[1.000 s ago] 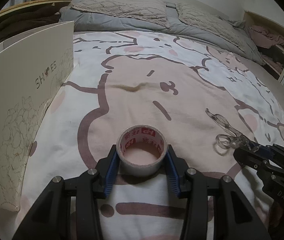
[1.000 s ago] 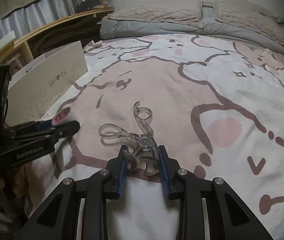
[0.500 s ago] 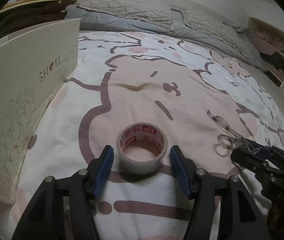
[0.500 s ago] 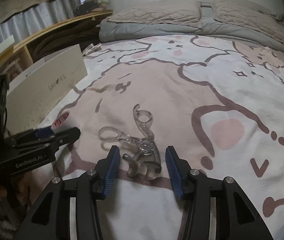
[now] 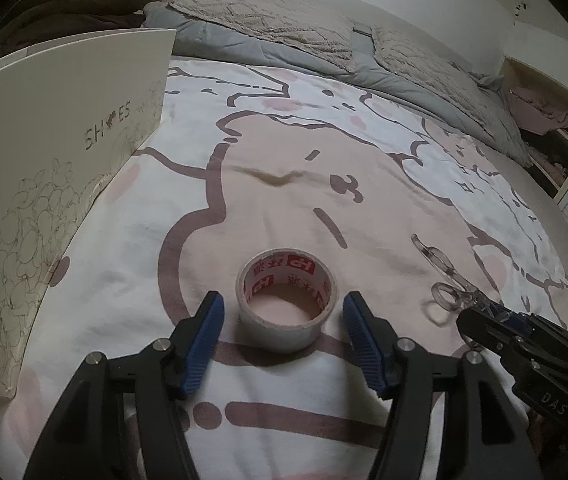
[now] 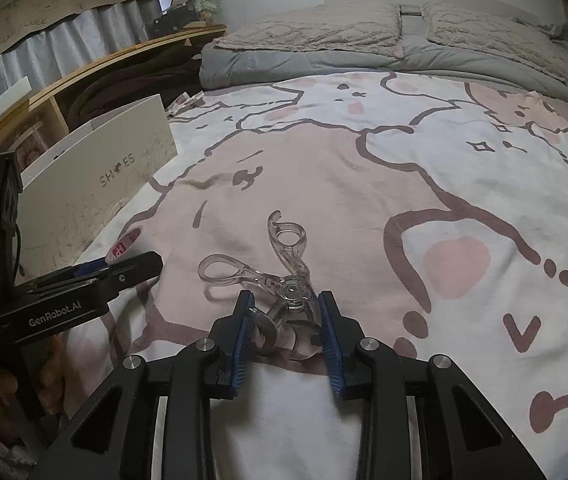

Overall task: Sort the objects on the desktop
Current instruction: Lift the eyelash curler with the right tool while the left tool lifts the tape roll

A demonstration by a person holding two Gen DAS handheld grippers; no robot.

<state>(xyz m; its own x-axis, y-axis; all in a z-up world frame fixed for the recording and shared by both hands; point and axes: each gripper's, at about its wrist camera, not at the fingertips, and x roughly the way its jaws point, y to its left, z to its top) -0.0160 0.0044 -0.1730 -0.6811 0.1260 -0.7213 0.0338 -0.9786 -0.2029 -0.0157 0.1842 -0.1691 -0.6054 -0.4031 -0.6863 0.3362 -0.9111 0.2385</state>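
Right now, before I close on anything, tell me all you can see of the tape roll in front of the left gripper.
The tape roll is a short, wide ring of pale, whitish tape with red printed characters around its inner core. It lies flat on the patterned bedspread, hole facing up, so the pink fabric shows through the middle. It sits between the blue pads of the left gripper, whose jaws are opening, with a clear gap on each side. Only the bedspread touches it. The shoe box stands well off to its left.
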